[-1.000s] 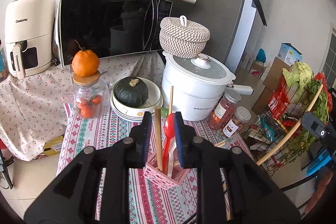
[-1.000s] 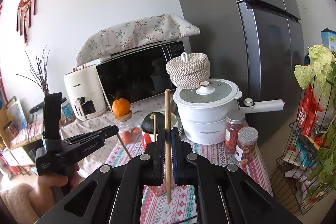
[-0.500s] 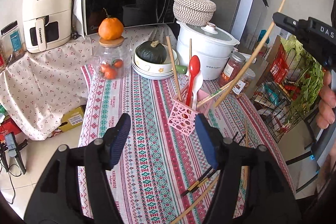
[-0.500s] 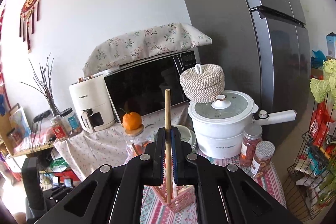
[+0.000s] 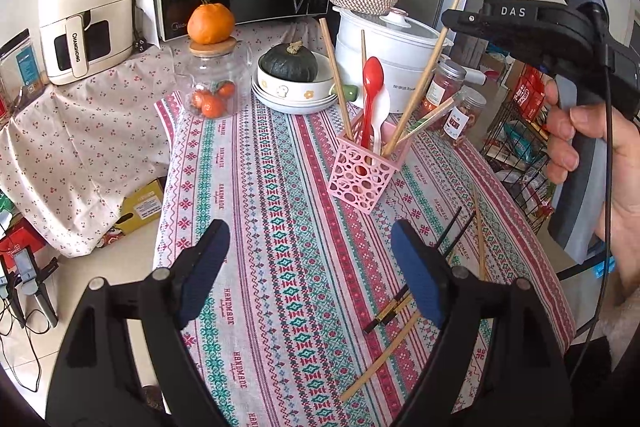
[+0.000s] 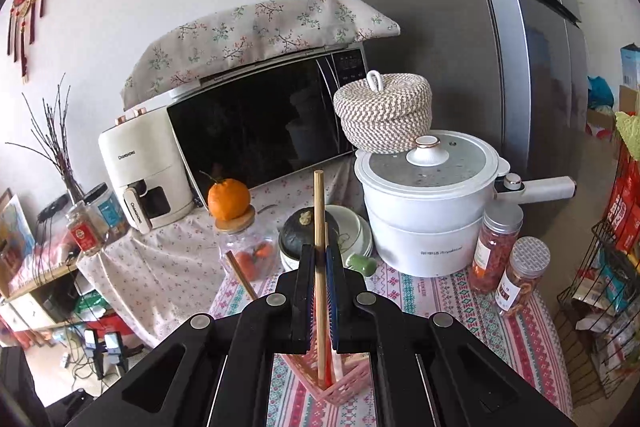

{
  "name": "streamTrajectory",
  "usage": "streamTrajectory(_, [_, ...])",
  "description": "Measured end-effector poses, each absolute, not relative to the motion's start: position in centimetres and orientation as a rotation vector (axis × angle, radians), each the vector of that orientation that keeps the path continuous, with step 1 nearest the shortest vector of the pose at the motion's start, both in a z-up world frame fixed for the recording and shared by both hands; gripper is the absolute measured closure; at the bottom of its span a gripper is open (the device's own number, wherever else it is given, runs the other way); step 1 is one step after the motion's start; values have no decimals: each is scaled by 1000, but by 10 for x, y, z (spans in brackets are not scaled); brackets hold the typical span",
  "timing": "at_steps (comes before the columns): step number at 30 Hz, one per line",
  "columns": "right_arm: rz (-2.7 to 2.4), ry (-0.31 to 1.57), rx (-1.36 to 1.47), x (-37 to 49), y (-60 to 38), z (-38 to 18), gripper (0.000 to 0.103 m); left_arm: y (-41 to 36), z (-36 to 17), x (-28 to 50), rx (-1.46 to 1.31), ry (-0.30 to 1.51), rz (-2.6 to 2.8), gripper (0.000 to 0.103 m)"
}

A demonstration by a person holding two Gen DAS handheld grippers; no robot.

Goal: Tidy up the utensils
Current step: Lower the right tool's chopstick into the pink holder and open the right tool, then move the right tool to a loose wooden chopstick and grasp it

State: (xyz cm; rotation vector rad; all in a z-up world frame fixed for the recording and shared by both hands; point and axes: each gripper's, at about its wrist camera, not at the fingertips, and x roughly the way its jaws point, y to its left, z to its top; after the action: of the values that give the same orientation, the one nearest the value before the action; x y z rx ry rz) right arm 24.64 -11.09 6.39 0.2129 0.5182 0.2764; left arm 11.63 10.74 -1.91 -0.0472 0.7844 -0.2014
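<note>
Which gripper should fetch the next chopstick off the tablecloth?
Left. The left gripper is open and empty, low over the loose chopsticks. The right gripper is shut on a wooden chopstick above the pink holder.

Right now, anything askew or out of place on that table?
Yes. Several chopsticks lie loose on the tablecloth near the left gripper, pointing different ways, outside the pink holder. Utensils in the holder splay at different angles. The right gripper is shut on one chopstick over the holder.

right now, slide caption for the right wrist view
Right gripper lowers a wooden chopstick into the pink utensil holder.
</note>
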Motion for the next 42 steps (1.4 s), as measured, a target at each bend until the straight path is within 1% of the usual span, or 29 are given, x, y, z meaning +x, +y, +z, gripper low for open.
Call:
streamTrajectory(4, [309,606,261,260,-112,48,95,110,-23,117,-64,802,-195,20])
streamTrajectory(5, [324,621,284,260,-115,46,91,110,-23,118,-67,804,-193,20])
streamTrajectory(6, [336,627,302,260,-117,46,82,110,-24,118,-69,806,-190,20])
streamTrajectory(7, [338,629,309,258,-120,46,77,110,-24,118,-70,808,-187,20])
streamTrajectory(8, [335,627,310,255,-124,48,66,109,-25,118,-69,811,-186,20])
streamTrajectory(9, [334,624,308,252,-127,50,60,108,-26,119,-68,815,-186,20])
streamTrajectory(10, [337,624,306,248,-130,52,58,107,-27,119,-67,820,-186,20])
streamTrajectory(11, [340,627,302,245,-134,55,53,106,-28,119,-67,827,-188,20])
streamTrajectory(12, [340,630,299,240,-138,56,48,104,-29,118,-66,835,-190,20])
streamTrajectory(13, [340,633,297,236,-143,57,44,102,-31,118,-64,843,-191,19])
streamTrajectory(15, [340,637,291,225,-153,58,34,98,-33,116,-61,864,-190,19])
streamTrajectory(18, [321,672,272,212,-167,55,27,93,-34,114,-88,895,-194,19])
streamTrajectory(20, [306,703,269,203,-177,49,26,89,-34,110,-95,900,-190,18])
streamTrajectory(24, [271,761,264,187,-196,36,21,76,-34,99,-54,889,-161,11])
streamTrajectory(27, [250,812,255,177,-206,22,17,66,-37,92,-4,887,-145,7])
streamTrajectory(33, [214,934,254,166,-223,-23,15,57,-52,89,54,923,-116,7])
streamTrajectory(38, [135,1065,240,174,-232,-62,15,53,-73,92,64,992,-115,7])
streamTrajectory(42, [122,1163,291,183,-237,-88,15,53,-87,98,47,1059,-125,7])
